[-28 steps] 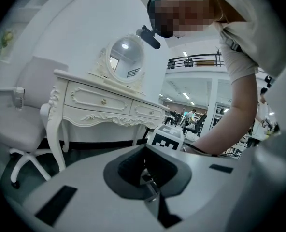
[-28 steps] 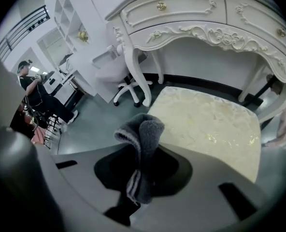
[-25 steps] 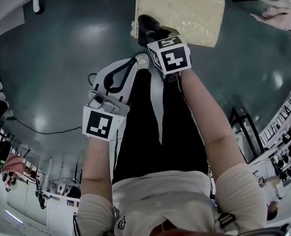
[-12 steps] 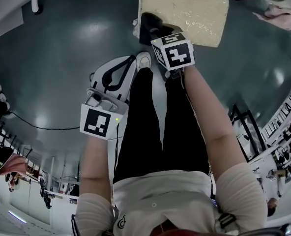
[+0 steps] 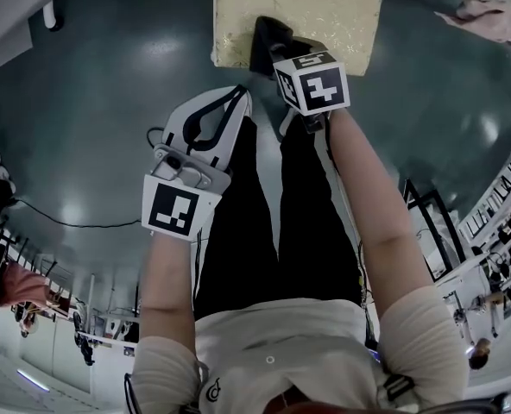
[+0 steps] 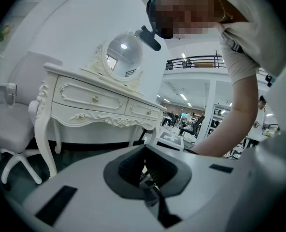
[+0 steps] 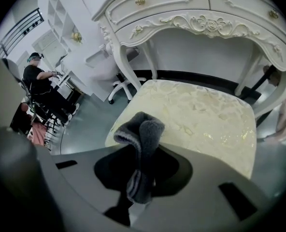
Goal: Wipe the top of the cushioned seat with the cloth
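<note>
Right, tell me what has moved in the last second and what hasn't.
The right gripper, shut on the cloth throughout, has slid along the near edge of the cushioned seat, from the corner at the head view's left in toward the middle. Nothing was taken up or let go. The left gripper stayed shut and empty, held back beside the person's leg.

Ahead of my right gripper (image 7: 143,170), clamped on the cloth (image 7: 143,129), the cushioned seat (image 7: 210,115) has a bare top from its near edge to its far corners. Beyond its far edge stands the white dressing table (image 7: 201,18), a leg near each far corner. To the left, open floor (image 7: 87,124) reaches a white swivel chair (image 7: 120,87).
</note>
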{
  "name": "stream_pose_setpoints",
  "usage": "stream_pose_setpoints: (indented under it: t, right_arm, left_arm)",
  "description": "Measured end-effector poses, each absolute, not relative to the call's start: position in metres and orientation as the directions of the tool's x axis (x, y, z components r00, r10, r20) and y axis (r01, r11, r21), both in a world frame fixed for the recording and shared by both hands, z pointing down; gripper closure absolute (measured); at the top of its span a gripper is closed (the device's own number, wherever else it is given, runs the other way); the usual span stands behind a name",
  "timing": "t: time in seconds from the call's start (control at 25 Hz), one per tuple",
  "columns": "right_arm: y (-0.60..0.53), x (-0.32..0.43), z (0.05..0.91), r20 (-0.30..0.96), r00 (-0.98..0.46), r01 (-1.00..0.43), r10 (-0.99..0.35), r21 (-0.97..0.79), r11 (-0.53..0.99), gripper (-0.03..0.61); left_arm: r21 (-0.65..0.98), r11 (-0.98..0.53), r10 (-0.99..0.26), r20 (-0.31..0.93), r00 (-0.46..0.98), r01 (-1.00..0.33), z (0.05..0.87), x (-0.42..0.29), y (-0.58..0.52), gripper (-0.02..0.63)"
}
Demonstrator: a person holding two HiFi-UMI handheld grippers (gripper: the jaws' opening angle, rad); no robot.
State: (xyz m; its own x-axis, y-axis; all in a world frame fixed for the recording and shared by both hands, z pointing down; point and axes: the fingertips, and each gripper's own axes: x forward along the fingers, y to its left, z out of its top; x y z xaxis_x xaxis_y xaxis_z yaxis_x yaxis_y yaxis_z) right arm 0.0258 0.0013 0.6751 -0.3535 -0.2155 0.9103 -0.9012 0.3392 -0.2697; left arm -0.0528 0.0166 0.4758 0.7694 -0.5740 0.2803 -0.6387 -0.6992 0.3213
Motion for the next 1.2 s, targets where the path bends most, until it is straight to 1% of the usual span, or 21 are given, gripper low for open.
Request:
stream_pose_setpoints:
  t: [0.28,0.44,0.76,1.2]
  right_arm:
    - [0.006,0.069,0.676,0.907,-0.362,-0.899,-0.216,-0.279,0.338,0.502]
    - [0.010,0.100,0.677,0.907,-0.360,-0.902,-0.217,-0.279,0.330,0.500]
    - [0.017,0.155,0.678,0.902,-0.361,-0.906,-0.236,-0.278,0.320,0.497]
    - [0.025,0.219,0.681,0.916,-0.333,-0.919,-0.223,-0.261,0.296,0.492]
  left_arm:
    - [0.304,-0.700,-0.573,0.302,0.762,-0.646,0.477,-0.013,0.020,0.601]
    - [0.299,-0.700,-0.579,0.295,0.760,-0.649,0.478,0.009,0.014,0.601]
    - [0.287,-0.744,-0.527,0.302,0.794,-0.603,0.477,0.063,0.018,0.601]
    - [0.280,-0.763,-0.501,0.314,0.806,-0.583,0.479,0.124,0.018,0.601]
